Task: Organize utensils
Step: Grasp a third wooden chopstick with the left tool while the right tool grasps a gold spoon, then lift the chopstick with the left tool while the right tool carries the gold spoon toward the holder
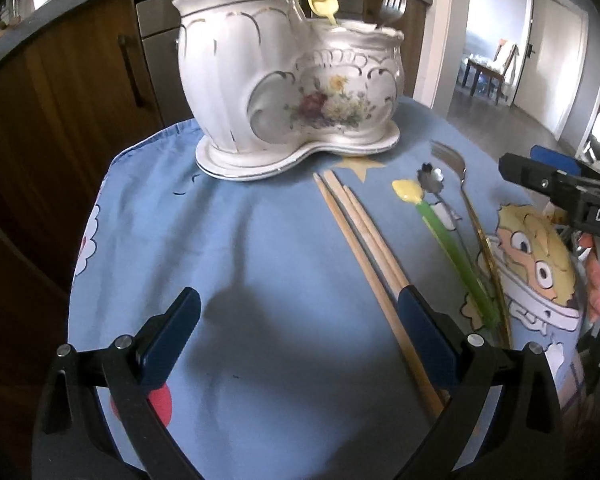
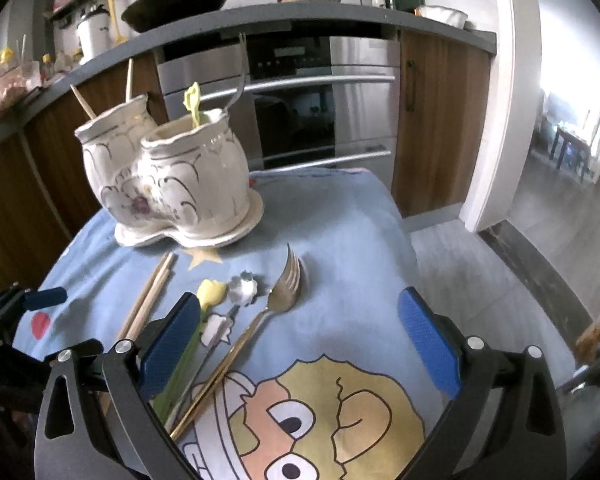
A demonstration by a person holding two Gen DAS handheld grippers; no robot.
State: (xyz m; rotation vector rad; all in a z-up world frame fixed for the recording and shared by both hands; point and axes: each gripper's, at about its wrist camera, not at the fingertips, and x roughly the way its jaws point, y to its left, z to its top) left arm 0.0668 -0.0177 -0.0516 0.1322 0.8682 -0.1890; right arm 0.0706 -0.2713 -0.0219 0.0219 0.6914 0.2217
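Both grippers spread wide above a blue cartoon tablecloth, neither one gripping anything.

The white two-pot holder stands at the far side, with chopsticks in its taller pot and a yellow spoon and a fork in the lower one. In front of it lie loose chopsticks, a green-handled spoon, a small flower-shaped spoon and a gold-handled fork, side by side. The left gripper hangs over bare cloth just beside the chopsticks; the right gripper hangs near the fork.
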